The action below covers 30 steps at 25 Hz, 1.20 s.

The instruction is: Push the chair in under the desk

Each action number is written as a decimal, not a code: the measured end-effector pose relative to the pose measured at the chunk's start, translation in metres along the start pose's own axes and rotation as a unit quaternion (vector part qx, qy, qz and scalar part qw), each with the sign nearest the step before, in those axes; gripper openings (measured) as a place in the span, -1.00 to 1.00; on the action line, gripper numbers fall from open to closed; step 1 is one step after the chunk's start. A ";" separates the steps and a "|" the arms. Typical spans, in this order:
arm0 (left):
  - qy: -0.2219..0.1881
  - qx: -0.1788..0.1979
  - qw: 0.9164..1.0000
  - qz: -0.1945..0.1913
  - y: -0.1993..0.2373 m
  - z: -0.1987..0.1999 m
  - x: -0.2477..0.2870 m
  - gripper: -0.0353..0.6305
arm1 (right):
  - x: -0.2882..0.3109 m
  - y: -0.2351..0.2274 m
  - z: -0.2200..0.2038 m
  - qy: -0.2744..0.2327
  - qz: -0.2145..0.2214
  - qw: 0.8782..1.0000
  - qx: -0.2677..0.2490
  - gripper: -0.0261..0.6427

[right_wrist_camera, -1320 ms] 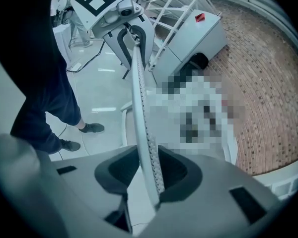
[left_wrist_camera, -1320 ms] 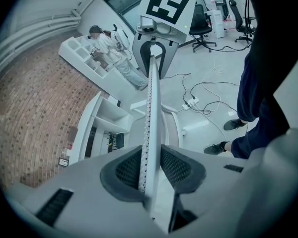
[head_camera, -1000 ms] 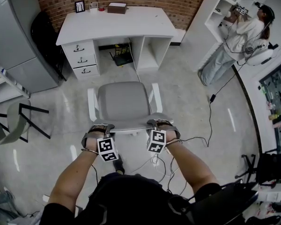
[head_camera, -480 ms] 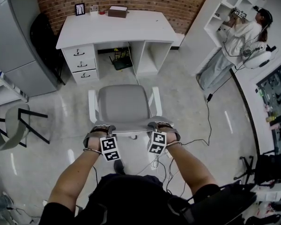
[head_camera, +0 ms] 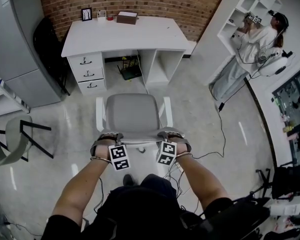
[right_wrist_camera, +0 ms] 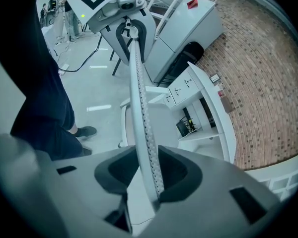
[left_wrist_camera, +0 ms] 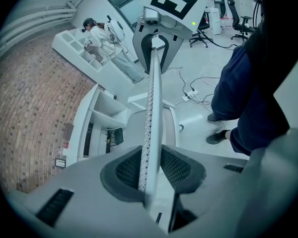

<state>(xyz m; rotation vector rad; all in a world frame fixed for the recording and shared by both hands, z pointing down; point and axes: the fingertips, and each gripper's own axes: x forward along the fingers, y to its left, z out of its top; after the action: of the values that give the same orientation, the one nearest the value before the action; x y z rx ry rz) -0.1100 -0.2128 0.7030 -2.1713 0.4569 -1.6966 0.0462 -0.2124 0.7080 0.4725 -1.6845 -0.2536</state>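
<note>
Firmly, the left hand-held gripper (head_camera: 108,136) squeezes the thin top edge of the chair (head_camera: 131,113) back. Its two jaws press on the edge from both sides. The right hand-held gripper (head_camera: 172,133) holds the same edge the same way, a bit further toward 3 o'clock. Both sit at 6 o'clock from the seat.

The top edge of the back is long and runs from 9 o'clock to 3 o'clock. The seat points to 12 o'clock, at the worktop (head_camera: 125,31). The chair stands on the floor (head_camera: 200,109), out from the worktop and not under it. It lines up with the open gap in the worktop's middle.

A small black thing (head_camera: 130,66) sits in that gap. What it is cannot be told. Three drawers (head_camera: 87,73) at the worktop's 9 o'clock side are shut. An open cubby (head_camera: 169,64) is at its 3 o'clock side.

A brown box (head_camera: 126,17) with its lid shut and a little picture frame (head_camera: 86,14) stand at the back of the worktop. White shelves (head_camera: 245,6) stand at 2 o'clock, with a person (head_camera: 250,39) at them.
</note>
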 end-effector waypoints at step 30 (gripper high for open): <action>0.064 -0.031 0.997 -0.009 0.103 -0.027 0.058 -0.55 | 0.058 -0.103 0.022 -0.006 -0.007 1.000 -0.019 -0.58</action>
<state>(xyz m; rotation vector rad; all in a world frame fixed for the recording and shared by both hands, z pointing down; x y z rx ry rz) -0.1264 -0.3324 0.7117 -2.1235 0.5324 -1.8615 0.0353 -0.3319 0.7123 0.4554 -1.6861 -0.2998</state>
